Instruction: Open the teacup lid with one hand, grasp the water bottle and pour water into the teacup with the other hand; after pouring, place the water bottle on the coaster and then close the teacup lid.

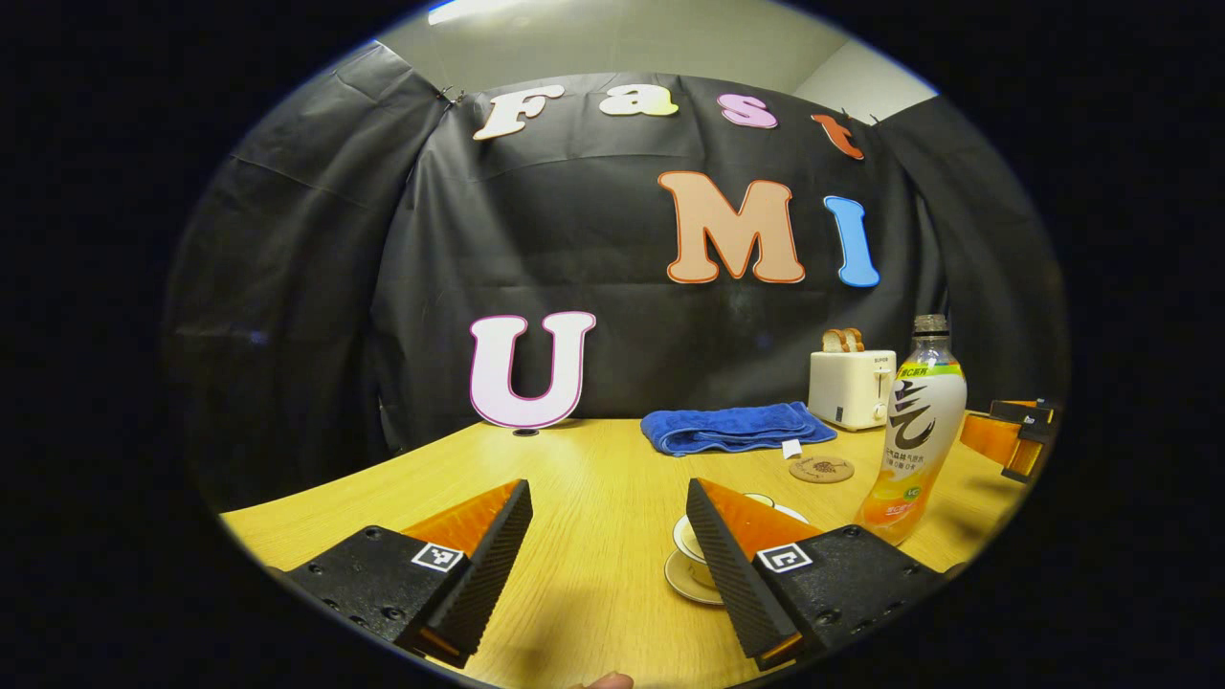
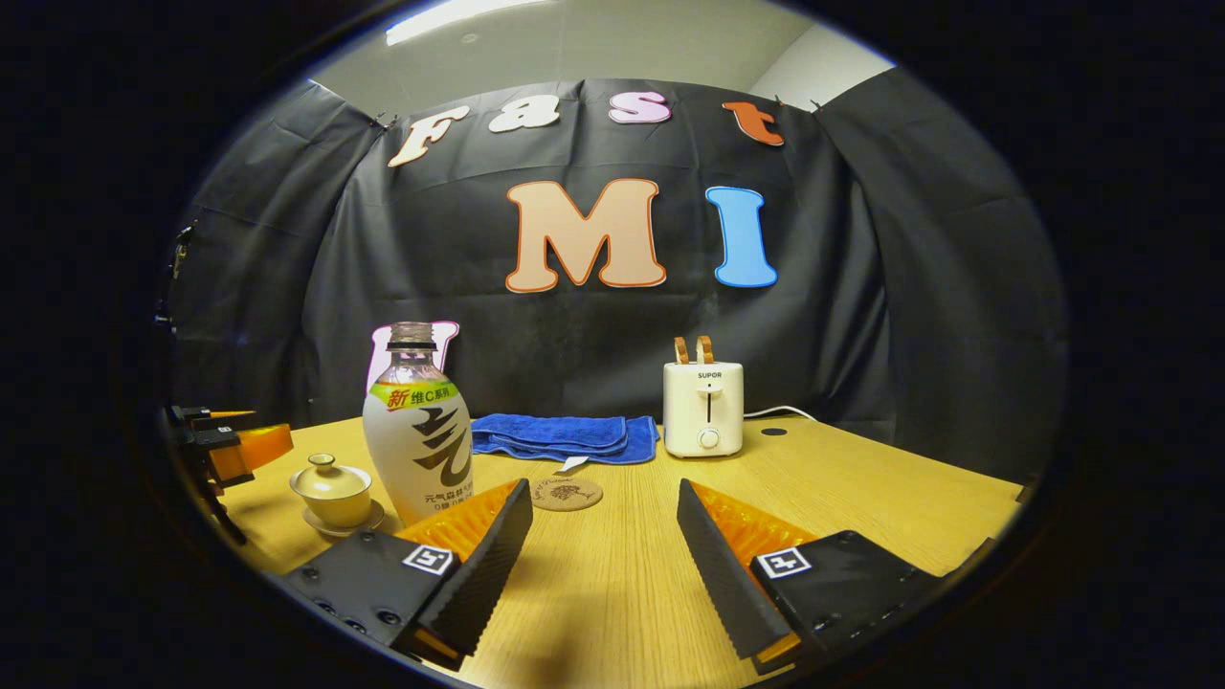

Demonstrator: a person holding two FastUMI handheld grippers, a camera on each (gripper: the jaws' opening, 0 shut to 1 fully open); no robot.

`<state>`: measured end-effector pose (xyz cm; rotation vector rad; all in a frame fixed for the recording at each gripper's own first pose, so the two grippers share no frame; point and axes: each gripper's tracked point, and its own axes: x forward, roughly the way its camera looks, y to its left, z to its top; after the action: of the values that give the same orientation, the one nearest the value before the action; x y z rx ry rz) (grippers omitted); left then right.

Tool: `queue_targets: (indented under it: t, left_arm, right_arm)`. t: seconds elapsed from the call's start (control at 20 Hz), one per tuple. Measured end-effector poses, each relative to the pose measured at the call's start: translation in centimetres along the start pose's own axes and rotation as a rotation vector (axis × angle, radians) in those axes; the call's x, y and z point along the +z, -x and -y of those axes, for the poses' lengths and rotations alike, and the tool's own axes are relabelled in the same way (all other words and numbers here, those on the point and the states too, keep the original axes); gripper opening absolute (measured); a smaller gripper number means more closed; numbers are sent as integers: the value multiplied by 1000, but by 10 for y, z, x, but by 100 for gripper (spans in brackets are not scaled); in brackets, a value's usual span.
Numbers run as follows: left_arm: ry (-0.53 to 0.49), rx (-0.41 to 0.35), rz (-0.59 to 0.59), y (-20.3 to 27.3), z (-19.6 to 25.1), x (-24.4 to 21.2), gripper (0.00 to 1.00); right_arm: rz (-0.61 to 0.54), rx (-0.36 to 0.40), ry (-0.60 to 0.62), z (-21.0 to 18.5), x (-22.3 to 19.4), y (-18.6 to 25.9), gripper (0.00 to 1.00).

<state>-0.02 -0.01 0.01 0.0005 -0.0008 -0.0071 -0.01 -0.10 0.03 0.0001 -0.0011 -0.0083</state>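
**Both grippers spread and empty, teacup still lidded**

From my right gripper view I see the teacup [image 2: 331, 489] standing on its saucer [image 2: 343, 522] with the lid [image 2: 326, 469] on, at the left of the wooden table [image 2: 861, 507]. In my left gripper view the teacup [image 1: 691, 545] sits just behind my right-hand finger, partly hidden by it. The water bottle [image 2: 418, 431] stands upright just beside the cup, its neck uncapped as far as I can tell; in the left gripper view the water bottle [image 1: 914, 431] is to the right of the cup. The round coaster [image 2: 567, 494] lies bare on the table near the bottle, between it and the folded blue towel [image 2: 565, 435].

My right gripper [image 2: 603, 545] is released, fingers wide apart over bare table, grasping nothing. My left gripper [image 1: 608, 550] is likewise spread, nothing between its fingers. I also catch the left gripper at the left edge of the right gripper view, close to the cup.

Farther back, a white toaster [image 2: 703, 407] with two slices of bread [image 2: 693, 349] standing in it sits against the black cloth wall [image 2: 909, 287], beside the towel.
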Motion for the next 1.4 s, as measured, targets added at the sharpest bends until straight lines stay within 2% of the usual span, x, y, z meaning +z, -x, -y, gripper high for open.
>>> queue_targets:
  t: [0.35,0.4,0.45,1.4]
  left_arm:
    - [-1,-1,0,0,-1,0,95]
    - [-1,-1,1,0,-1,0,95]
    - [-1,0,0,0,-1,0,95]
    - [0,-19,0,-1,1,0,95]
  right_arm:
    - [0,0,0,0,-1,0,94]
    - [0,0,0,0,-1,0,98]
    - [0,0,0,0,-1,0,94]
    - [0,7,-1,0,-1,0,94]
